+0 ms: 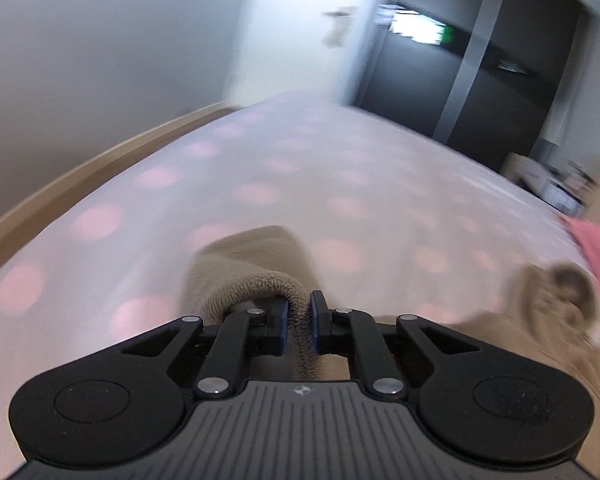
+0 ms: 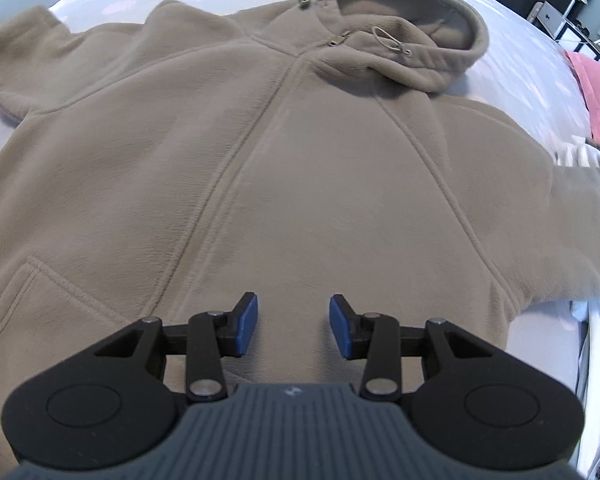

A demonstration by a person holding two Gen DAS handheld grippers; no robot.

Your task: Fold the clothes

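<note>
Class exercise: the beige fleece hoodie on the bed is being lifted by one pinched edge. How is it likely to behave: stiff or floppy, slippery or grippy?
Probably floppy: the hoodie lies draped flat, and its edge bends over where the left gripper is shut on it. Likely grippy, given the fuzzy pile. The hood and sleeves would probably trail behind.
</note>
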